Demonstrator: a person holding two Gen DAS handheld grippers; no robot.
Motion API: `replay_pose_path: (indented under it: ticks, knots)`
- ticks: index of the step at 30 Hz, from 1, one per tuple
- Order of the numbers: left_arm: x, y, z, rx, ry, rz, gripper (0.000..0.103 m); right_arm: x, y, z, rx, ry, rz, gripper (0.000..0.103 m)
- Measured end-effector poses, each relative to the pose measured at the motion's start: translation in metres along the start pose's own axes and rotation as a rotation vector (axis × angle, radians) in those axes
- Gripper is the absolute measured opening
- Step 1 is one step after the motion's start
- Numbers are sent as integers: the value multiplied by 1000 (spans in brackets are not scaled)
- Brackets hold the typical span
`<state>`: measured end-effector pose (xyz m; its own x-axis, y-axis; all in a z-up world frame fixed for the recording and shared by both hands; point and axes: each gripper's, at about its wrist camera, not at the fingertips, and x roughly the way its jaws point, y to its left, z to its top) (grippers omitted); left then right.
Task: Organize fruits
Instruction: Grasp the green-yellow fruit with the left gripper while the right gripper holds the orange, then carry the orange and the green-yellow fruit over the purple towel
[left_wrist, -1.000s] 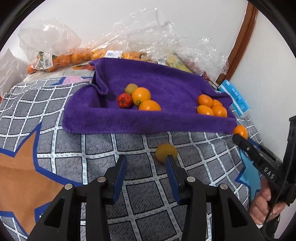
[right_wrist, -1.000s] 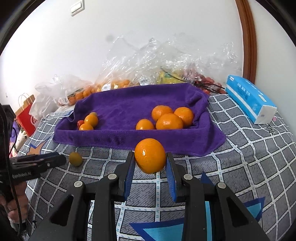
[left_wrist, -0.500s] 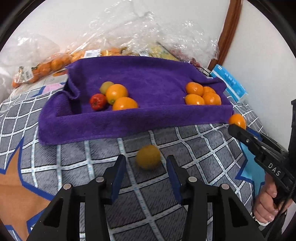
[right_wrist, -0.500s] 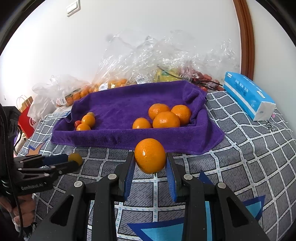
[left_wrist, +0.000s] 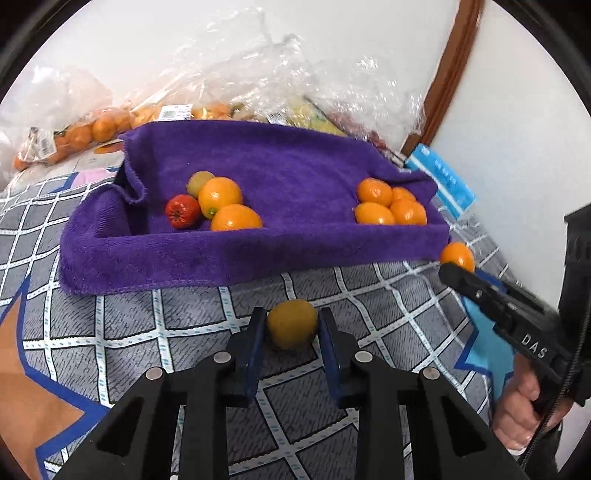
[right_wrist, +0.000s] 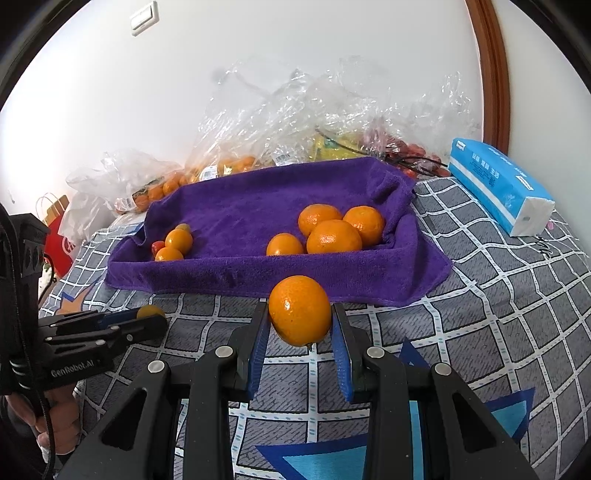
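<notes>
Your left gripper (left_wrist: 291, 330) stands with its jaws either side of the small yellow-orange fruit (left_wrist: 291, 328) on the checked cover (left_wrist: 192, 317); the pads sit against or just beside its flanks, but you cannot tell from either view whether they are pressing on it. Your right gripper (right_wrist: 300, 325) is clenched on an orange (right_wrist: 300, 309), held clear of the cover just short of the near wall of the purple towel tray (right_wrist: 236, 275). Risk one: the fruit between the left pads is round and rests on soft fabric, so an off-centre squeeze could squirt it forward toward the tray wall. Risk two: the orange is gripped low on its body, with most of it above the pads; a jolt could roll it out. Risk three: the tray's near wall is limp towel, so a low carry could snag and fold it. The sorted oranges (right_wrist: 334, 229) lie ahead and right of the right claw.
</notes>
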<state>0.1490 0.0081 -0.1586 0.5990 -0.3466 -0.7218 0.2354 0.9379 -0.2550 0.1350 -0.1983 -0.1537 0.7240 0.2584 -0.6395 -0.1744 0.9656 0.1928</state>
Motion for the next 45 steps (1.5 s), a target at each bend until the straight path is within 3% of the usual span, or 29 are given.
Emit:
replay_pose_path:
  ticks: [20, 40, 45]
  knots:
    - [-23, 11, 4, -53, -140, -9, 27, -5, 12, -1, -57, -28, -19, 33]
    - [-34, 16, 4, -81, -190, -1, 27, -11, -1, 0, 25, -63, 28, 33]
    - [-39, 27, 9, -164, -166, -1, 27, -14, -3, 7, 52, -31, 28, 33]
